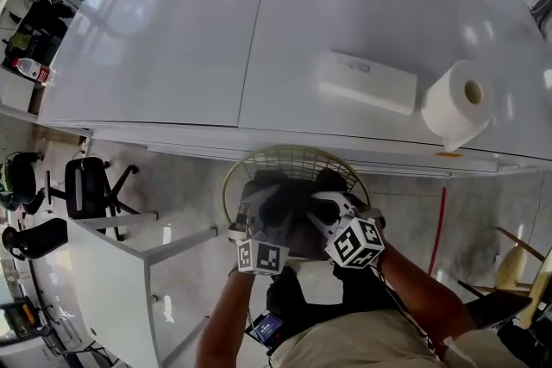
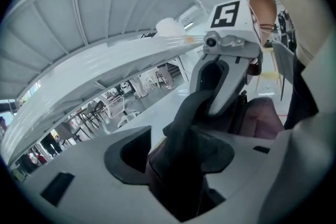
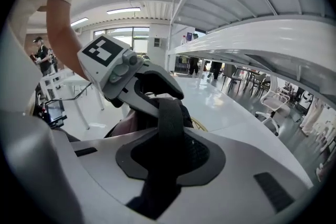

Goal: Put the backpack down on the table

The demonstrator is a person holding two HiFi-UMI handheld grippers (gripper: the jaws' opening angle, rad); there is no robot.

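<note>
The dark backpack [image 1: 286, 218] sits in a round wire basket [image 1: 259, 158] on the floor, just in front of the white table [image 1: 172, 56]. Both grippers reach down into it side by side. My left gripper [image 1: 256, 207] has a dark backpack strap [image 2: 186, 118] pinched between its jaws, and maroon fabric [image 2: 265, 118] shows behind. My right gripper [image 1: 326, 204] is closed on a black webbing strap [image 3: 170, 118] that runs up between its pads. Each gripper view shows the other gripper close by, on the same bag.
A flat white box [image 1: 366, 82] and a toilet paper roll [image 1: 455, 106] lie on the table's right part. A black office chair [image 1: 86, 185] and a small white side table [image 1: 112, 289] stand at the left. A bottle [image 1: 34, 71] stands far left.
</note>
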